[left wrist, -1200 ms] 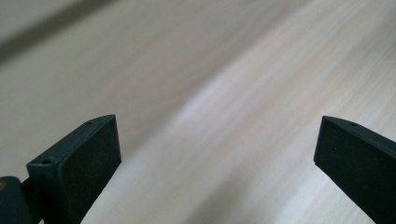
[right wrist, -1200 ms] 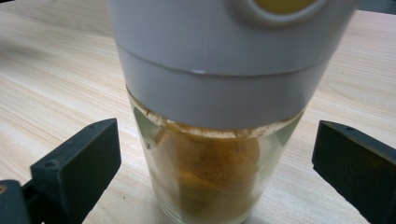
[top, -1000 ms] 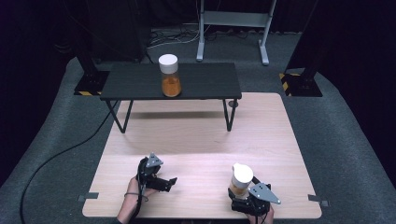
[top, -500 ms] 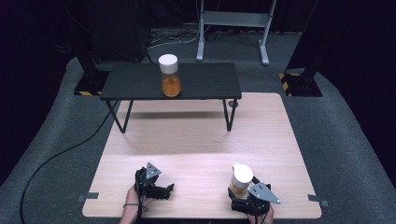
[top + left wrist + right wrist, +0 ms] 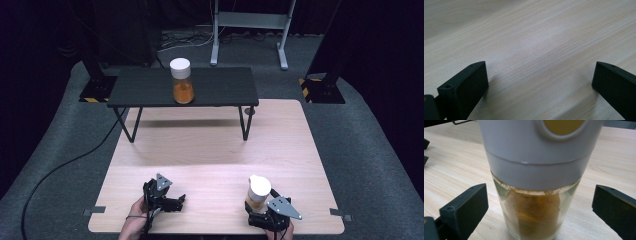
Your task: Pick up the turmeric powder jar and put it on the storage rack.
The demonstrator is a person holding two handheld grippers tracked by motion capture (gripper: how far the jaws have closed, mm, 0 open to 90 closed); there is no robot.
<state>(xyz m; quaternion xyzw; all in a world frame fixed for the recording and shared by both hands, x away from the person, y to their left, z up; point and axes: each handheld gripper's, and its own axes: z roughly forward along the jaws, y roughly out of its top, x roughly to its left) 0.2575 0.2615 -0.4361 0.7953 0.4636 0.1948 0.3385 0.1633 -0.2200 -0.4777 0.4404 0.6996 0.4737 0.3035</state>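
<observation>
We see a light wooden table and, at its far edge, a low black bench on thin legs. On the bench stands a jar with white lid, holding orange powder; it is far ahead of both pairs of fingers.

A second spice jar, also with a white cap and orange powder, stands upright on the wood between the fingers of the right gripper. In the right gripper view these fingers are spread wide, one on each side of the glass, and we see a gap to the jar on both sides, so they do not touch it.

The left gripper is low over the bare wood, near the person's edge. Its fingers are also wide apart, with nothing between them except the table surface.
</observation>
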